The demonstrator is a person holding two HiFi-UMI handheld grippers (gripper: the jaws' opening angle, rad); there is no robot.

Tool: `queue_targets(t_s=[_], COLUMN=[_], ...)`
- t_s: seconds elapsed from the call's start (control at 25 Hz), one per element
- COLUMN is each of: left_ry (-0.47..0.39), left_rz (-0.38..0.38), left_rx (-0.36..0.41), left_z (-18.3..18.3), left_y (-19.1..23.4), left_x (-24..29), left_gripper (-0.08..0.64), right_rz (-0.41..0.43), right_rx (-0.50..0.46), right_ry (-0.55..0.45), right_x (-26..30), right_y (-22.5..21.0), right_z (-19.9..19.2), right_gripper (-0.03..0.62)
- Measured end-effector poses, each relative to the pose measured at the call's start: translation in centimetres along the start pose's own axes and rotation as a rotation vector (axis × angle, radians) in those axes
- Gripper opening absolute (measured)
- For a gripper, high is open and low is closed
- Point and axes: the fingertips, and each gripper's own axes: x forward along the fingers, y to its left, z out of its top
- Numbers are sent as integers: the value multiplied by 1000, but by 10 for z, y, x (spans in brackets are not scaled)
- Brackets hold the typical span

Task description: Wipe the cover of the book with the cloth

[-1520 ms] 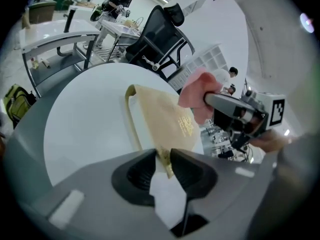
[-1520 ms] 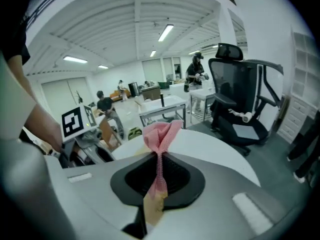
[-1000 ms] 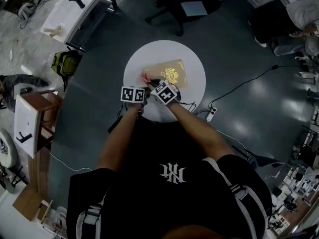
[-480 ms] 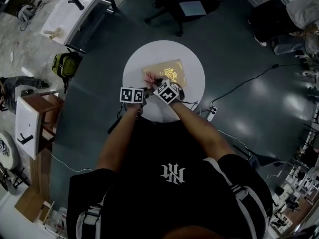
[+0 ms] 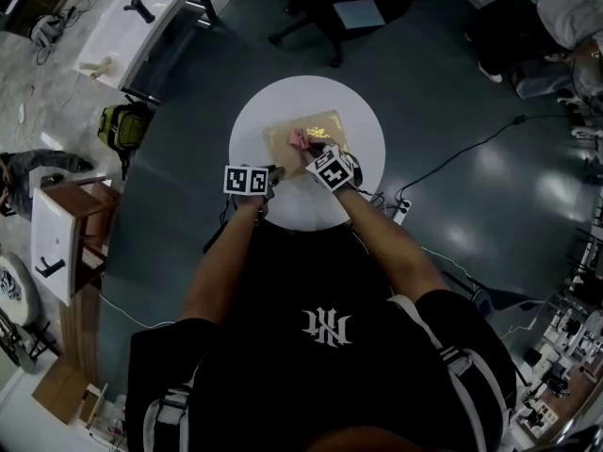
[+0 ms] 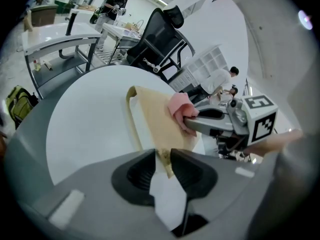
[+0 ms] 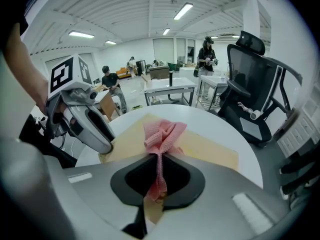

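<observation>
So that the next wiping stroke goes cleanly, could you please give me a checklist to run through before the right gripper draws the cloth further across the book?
1. The cloth is clamped in the right gripper jaws: ok.
2. The bunched end of the cloth rests on the cover of the book: ok.
3. The left gripper jaws are closed on the near corner of the book: ok.
4. The book lies wholly on the table, away from its rim: ok.
5. The cover beyond the cloth is free of other things: ok.
6. How much of the cover is already wiped: cannot tell.
</observation>
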Motion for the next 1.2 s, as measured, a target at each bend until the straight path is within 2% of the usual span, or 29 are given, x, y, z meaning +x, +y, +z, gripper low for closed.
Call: queue_targets(t_s=[0.6, 0.84, 1.0, 1.04, 1.12, 1.2], left_ry=[6, 8, 17, 16, 11, 5], left_rz=[-2, -8, -11, -12, -16, -18], left_rx=[-1, -6, -7, -6, -6, -7], left_z=[2, 2, 2, 1, 2, 2], left_y=[0, -1, -1, -1, -1, 0], left_x=[1, 1, 2, 2, 2, 2], left_gripper=[106, 106, 106, 106, 106, 106], right_rz=[-129, -188, -272, -289, -279, -196], right_rx=[48, 157, 198, 196, 206, 219], right_ry=[38, 66, 105, 86, -15, -147], right_x=[-32, -49, -60, -64, -76, -81], right_y=[-71, -97, -114, -114, -102, -73], right_z=[-45, -63, -77, -74, -50, -15], right_gripper=[20, 20, 20, 20, 20, 20])
